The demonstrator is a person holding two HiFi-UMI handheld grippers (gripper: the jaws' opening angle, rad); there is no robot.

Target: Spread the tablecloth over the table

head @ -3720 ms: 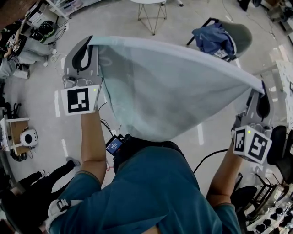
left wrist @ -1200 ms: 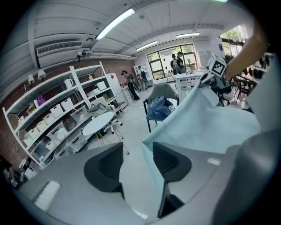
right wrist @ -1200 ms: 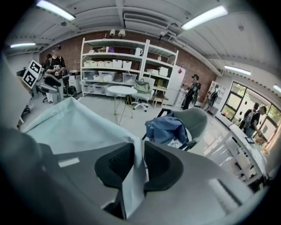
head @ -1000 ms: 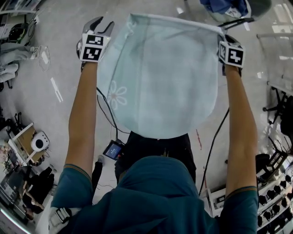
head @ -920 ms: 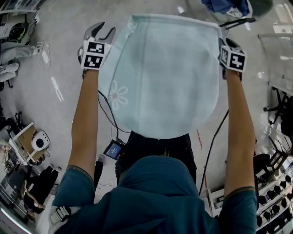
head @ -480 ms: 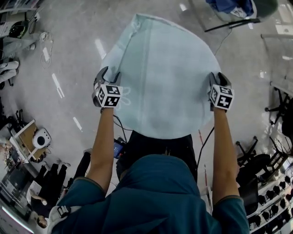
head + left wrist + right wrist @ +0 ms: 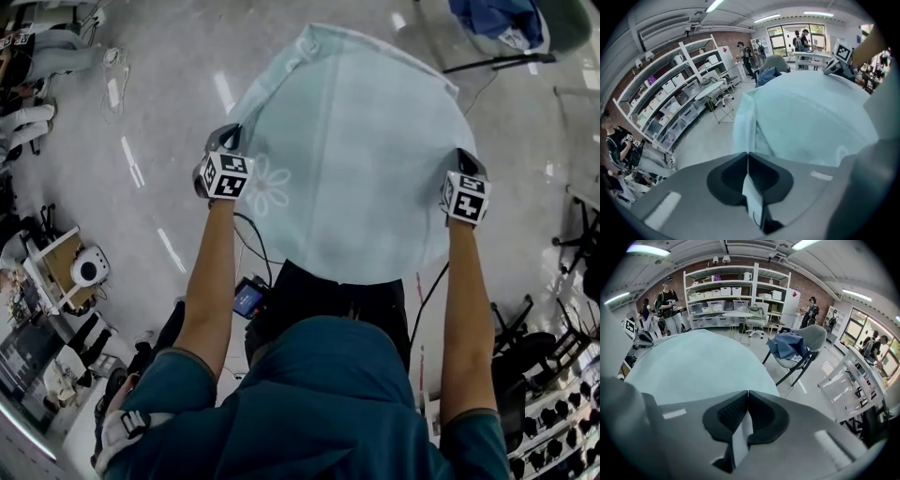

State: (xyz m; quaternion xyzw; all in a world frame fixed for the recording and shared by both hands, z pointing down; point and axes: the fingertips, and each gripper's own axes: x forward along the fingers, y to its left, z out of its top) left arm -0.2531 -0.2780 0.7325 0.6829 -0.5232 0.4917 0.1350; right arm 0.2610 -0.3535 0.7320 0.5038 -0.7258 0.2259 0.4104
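Worktop: wholly under the tablecloth (image 7: 352, 150); its rim and legs are hidden from me. Chair (image 7: 562, 13) with blue garment (image 7: 495, 17): cut off by the head view's top edge. Figures (image 7: 802, 40) by the windows (image 7: 787, 33): too small for me to tell apart. Shelf boxes (image 7: 670, 89): contents hidden, labels too small to read.

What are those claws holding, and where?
The tablecloth: the left gripper has just closed on its left edge, the right gripper on its right edge.

Ahead of my left gripper (image 7: 748, 153), the tablecloth (image 7: 811, 117) is thin, matt, pale cloth; the gripper is matt grey plastic.
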